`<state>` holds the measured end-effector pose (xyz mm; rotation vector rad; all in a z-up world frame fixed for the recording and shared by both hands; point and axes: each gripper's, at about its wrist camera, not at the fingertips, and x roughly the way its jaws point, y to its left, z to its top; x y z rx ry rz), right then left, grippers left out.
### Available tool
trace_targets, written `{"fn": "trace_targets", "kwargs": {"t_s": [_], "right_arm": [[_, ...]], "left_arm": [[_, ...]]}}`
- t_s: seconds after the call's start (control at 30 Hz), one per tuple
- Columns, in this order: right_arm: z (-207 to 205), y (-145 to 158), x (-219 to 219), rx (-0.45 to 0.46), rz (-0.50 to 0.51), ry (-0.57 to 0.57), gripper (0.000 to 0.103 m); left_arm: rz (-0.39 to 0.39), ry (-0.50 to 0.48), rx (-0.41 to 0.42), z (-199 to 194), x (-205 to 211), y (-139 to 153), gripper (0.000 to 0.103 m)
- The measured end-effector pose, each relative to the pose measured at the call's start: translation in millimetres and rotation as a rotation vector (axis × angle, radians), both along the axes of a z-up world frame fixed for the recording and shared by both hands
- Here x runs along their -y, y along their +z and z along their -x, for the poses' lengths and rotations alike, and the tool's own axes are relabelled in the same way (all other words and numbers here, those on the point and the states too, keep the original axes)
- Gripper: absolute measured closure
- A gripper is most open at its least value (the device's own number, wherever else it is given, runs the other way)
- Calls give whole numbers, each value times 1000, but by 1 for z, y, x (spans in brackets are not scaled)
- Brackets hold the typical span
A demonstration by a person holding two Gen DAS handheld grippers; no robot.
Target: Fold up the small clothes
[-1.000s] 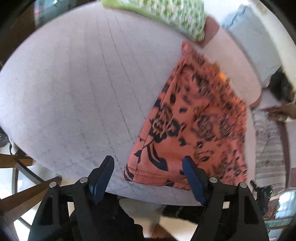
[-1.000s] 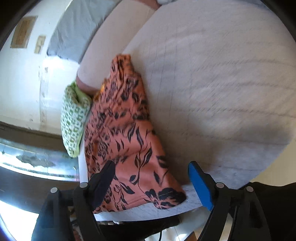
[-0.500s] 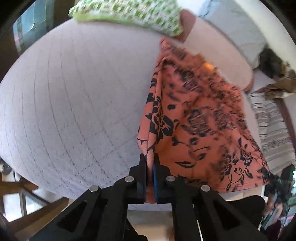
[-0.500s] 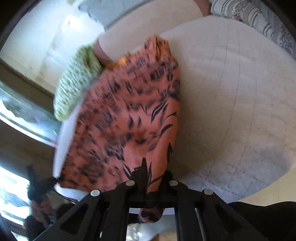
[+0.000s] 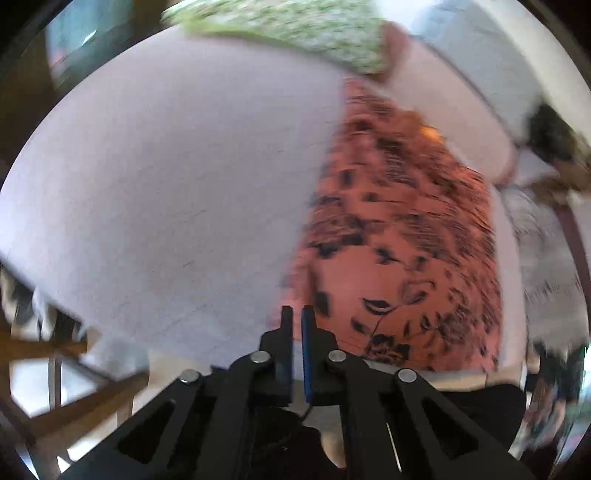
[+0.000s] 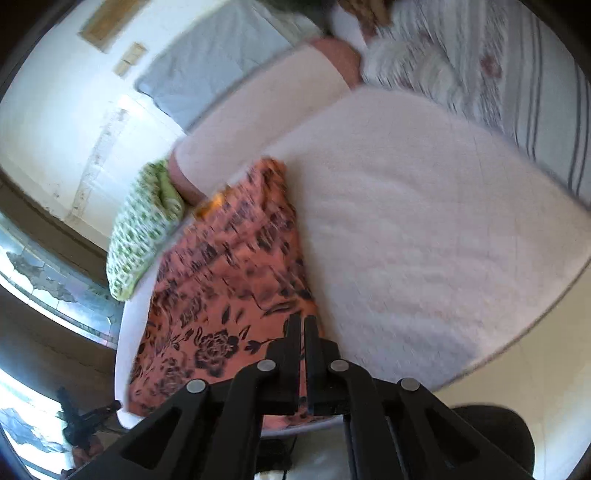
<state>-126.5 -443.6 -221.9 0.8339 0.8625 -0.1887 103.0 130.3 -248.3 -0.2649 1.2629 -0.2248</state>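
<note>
Evidently both grippers are working the near hem of the orange floral garment [image 5: 399, 236], which is lying along one side of the pale quilted pad [image 5: 166, 184], its far end reaching toward the green patterned cushion [image 5: 295, 33]. Taking the two near corners at once is sensible for a fold: it is likely meant to let the edge be carried over as one straight line instead of dragging a single corner. In the left view, the left gripper [image 5: 297, 321] is sitting at the garment's near left corner with its fingers drawn almost together, only a thin slit showing between them; the frame is too blurred to tell whether cloth is pinched there or merely lying just beyond the tips. In the right view, the right gripper [image 6: 302, 328] is also nearly closed, its fingers narrow over the garment's near right corner, with orange cloth showing around and beneath them, so it appears to be gripping the fabric. Most of the garment is resting flat on the pad.
</note>
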Motion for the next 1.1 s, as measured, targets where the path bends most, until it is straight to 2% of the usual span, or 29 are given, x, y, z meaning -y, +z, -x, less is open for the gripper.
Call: {"fn": "trace_targets", "kwargs": {"t_s": [0.07,0.1,0.13,0.17,0.2,0.23,0.3,0.33,0.4,0.5,0.57,0.6,0.63,0.67,0.7,0.73,0.77,0.8,0.83,0.87,0.9,0.97,1.03,1.1], "right_arm": [[0,-11,0,-20,-77,-4,97],[-3,-17,-1,-17,-117,-1,97],[-5,-21,-4,-14,-139,4,97],[-7,-25,-7,-16,-138,6,95],[-11,-28,-13,-25,-129,10,84],[-16,-33,-19,-45,-124,22,76],[-25,-44,-29,-59,-139,33,31],[-25,-48,-31,-51,-138,24,30],[-29,-53,-37,-55,-122,19,30],[-40,-60,-41,-81,-46,22,30],[-47,-71,-44,-114,-18,35,30],[-51,-79,-47,-137,-20,44,30],[-52,-85,-51,-158,-22,54,30],[-53,-86,-61,-162,22,63,29],[-53,-83,-69,-157,70,79,30],[-57,-81,-81,-152,101,131,33],[-59,-80,-89,-149,99,170,45],[-61,-79,-94,-149,102,186,61],[-65,-76,-98,-149,95,207,72],[-67,-75,-98,-146,73,214,87],[-68,-74,-98,-142,57,216,92],[-69,-69,-94,-121,18,215,93],[-69,-65,-92,-100,-23,211,93],[-68,-57,-87,-56,-64,207,93]], "left_arm": [[26,55,7,-2,-8,3,98],[42,79,19,-2,-12,7,84],[56,105,36,-3,-12,12,58],[59,111,44,-2,-12,14,44],[58,108,49,-4,-7,14,27],[47,83,50,-7,1,13,27],[18,48,44,-13,14,10,27],[-3,27,46,-18,24,5,27],[-42,-9,50,-27,37,-8,27],[-106,-48,8,-31,43,-33,27],[-90,-59,-42,-32,47,-46,29],[-87,-64,-35,-32,49,-45,31],[-56,-89,-14,-31,52,-40,44],[-22,-122,-19,-30,56,-40,52],[-26,-135,-36,-29,58,-43,64],[-54,-134,-36,-28,59,-44,71],[-67,-135,-32,-28,60,-44,74],[-72,-132,-32,-28,59,-44,79],[-60,-114,-38,-29,54,-44,84],[-44,-100,-46,-29,49,-44,85],[-25,-92,-52,-30,45,-43,85],[-36,-104,-55,-31,42,-43,85],[-25,-99,-73,-33,41,-46,74],[-19,-96,-76,-38,50,-47,69]]}}
